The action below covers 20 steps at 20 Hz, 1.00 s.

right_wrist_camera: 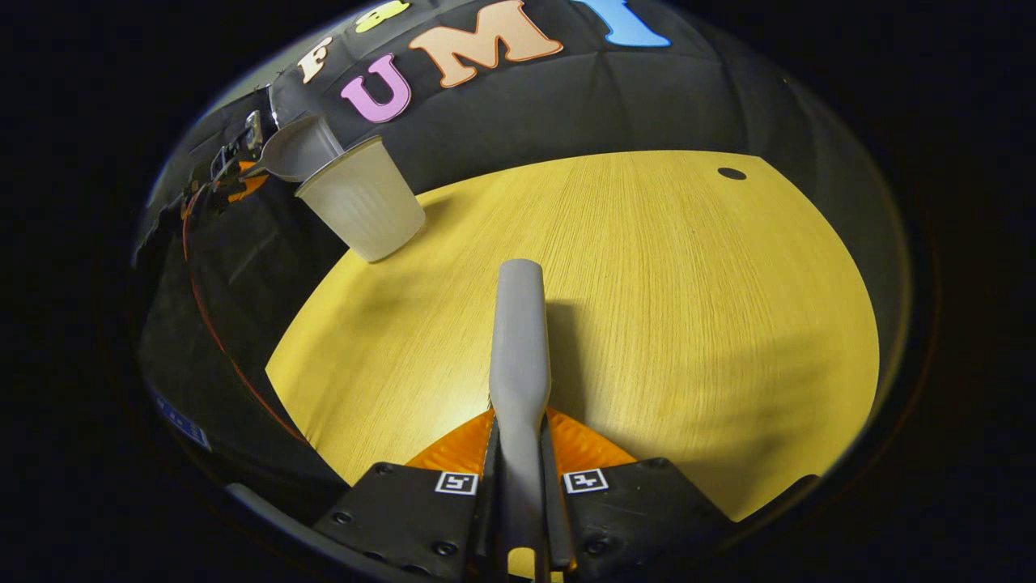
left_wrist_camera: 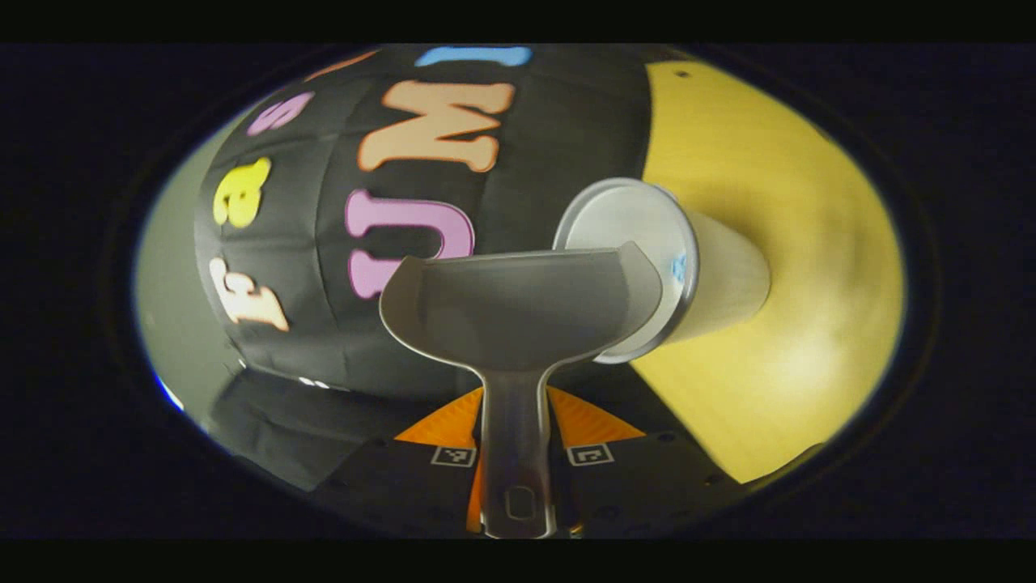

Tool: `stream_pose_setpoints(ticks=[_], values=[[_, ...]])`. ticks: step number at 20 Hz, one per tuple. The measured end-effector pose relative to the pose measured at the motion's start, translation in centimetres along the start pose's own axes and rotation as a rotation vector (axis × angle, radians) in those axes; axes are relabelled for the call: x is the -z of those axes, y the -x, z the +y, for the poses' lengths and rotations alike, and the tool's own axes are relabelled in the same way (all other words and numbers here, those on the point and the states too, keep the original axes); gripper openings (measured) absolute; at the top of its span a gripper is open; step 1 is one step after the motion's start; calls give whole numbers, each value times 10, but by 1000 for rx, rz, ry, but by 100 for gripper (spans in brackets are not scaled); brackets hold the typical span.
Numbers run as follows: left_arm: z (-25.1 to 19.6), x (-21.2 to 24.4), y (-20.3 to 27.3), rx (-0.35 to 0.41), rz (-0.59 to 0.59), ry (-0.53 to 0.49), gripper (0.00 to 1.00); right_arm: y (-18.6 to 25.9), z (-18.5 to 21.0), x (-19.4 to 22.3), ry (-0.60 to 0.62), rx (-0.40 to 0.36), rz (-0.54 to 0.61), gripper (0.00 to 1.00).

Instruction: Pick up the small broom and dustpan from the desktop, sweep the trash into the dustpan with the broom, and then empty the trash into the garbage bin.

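Both views share bin [left_wrist_camera: 712,275] [right_wrist_camera: 364,210]; left close, right far.

Yellow wood-grain desktop [right_wrist_camera: 647,267]; black cloth wall [right_wrist_camera: 566,105] behind it.

garbage bin [left_wrist_camera: 712,275] mouth partly behind dustpan [left_wrist_camera: 518,312], broom [right_wrist_camera: 520,340] bristles seemingly hidden

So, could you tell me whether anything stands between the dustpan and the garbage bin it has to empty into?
Nothing visible does. The left gripper holds the dustpan by its handle, with the pan's front edge right at the open rim of the garbage bin. In the right gripper view, the pan sits tilted over the bin's mouth, with no object between them.
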<state>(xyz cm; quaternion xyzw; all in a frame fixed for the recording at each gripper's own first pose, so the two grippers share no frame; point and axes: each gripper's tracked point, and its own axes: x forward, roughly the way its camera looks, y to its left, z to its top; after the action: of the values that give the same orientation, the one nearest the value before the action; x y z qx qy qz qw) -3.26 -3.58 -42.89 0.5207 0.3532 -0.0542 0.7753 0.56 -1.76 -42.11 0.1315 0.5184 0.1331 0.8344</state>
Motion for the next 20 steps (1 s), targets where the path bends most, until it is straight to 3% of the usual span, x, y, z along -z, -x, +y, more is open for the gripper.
stream_pose_setpoints(ticks=[4,6,8,10,13,15,20], values=[[-49,-55,21,101,-123,350,24,14,2,-4,-22,9,-59,23],[-85,-82,39,190,-164,470,29,23,2,-9,-17,21,-83,23],[-133,-111,62,301,-210,573,24,37,2,-18,-16,50,-120,23],[-176,-133,84,400,-230,671,26,55,4,-24,-17,96,-154,23],[-228,-149,103,482,-224,721,27,76,13,-30,-20,151,-187,23],[-261,-149,107,540,-192,731,27,68,10,-29,-27,185,-193,23],[-329,-117,118,612,-52,766,28,59,12,-27,-20,278,-176,23]])
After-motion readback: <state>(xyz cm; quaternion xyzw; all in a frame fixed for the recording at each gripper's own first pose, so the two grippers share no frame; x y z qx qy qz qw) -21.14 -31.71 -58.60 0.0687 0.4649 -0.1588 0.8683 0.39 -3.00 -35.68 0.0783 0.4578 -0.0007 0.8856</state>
